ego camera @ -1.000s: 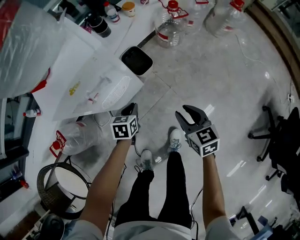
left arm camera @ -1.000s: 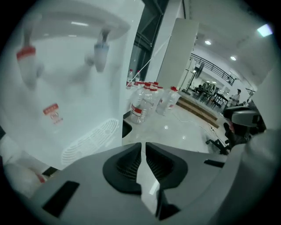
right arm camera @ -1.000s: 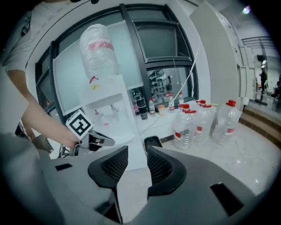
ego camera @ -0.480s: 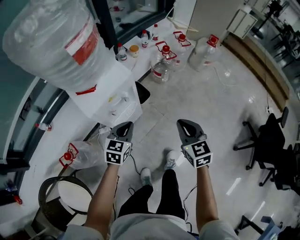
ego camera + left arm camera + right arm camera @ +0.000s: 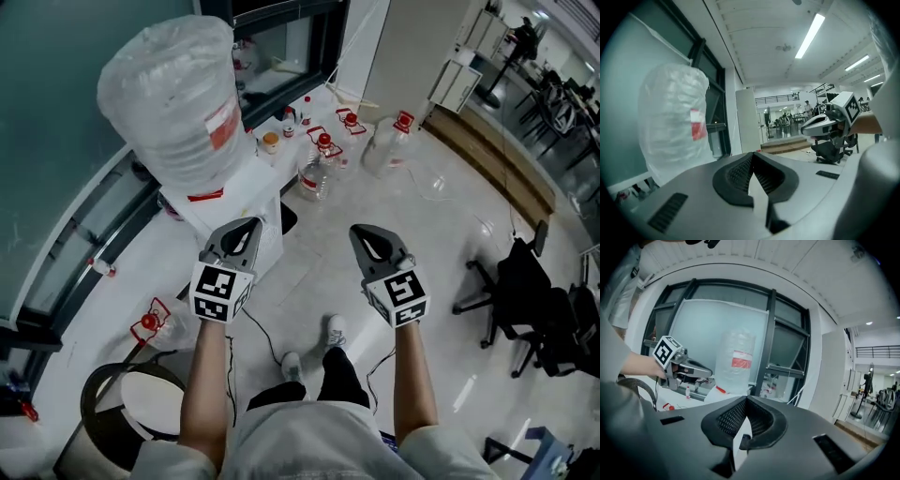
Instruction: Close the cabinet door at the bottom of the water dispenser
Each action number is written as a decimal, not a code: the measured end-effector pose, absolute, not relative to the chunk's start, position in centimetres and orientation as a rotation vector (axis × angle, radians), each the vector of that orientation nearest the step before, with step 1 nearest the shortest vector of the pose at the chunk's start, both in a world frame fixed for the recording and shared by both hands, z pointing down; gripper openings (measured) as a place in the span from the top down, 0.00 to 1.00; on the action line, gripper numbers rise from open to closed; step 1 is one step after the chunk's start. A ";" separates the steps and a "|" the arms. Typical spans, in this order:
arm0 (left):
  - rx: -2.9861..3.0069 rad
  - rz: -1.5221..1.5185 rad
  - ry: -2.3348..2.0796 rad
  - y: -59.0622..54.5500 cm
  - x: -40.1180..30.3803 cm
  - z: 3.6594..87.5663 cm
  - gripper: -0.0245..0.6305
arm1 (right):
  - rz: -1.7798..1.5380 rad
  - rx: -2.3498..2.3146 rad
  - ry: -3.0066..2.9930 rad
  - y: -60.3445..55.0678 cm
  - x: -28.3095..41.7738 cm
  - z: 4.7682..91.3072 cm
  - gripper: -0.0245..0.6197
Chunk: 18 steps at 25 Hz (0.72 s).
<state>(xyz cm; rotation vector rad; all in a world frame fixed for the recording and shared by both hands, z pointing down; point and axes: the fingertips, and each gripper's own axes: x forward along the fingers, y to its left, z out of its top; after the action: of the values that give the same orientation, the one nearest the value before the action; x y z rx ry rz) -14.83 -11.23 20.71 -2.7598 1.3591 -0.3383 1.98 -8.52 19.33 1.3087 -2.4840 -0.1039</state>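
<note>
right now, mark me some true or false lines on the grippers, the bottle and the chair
1. The left gripper and right gripper are both shut and empty. True.
2. The big bottle sits on top of the dispenser. True.
3. The left gripper grips the dispenser. False: it is shut on nothing, apart from the dispenser.
4. The chair is at the left of the head view. False: it is at the right, beyond the right gripper.

Glossy floor (image 5: pixel 441 253), probably plastic water dispenser (image 5: pixel 202 214)
</note>
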 end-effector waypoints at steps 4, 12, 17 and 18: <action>-2.681 -0.267 1.312 -9.5 -15.2 14.7 0.93 | -0.212 1.326 -2.494 -7.6 1.4 14.5 0.92; -2.577 -0.204 1.258 -6.5 -15.2 7.9 0.93 | -0.334 1.348 -2.510 -6.0 0.8 8.8 0.92; -2.555 -0.197 1.262 -5.0 -15.8 6.6 0.93 | -0.399 1.331 -2.518 -4.9 0.0 6.5 0.92; -2.546 -0.201 1.259 -4.8 -16.0 6.3 0.93 | -0.404 1.337 -2.527 -4.9 -0.1 6.1 0.92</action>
<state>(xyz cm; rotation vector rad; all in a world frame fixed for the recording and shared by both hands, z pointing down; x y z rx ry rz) -16.01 -4.78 6.26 -2.5458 1.2585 -0.2007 -0.08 -4.87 6.08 1.3374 -2.5269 -0.4041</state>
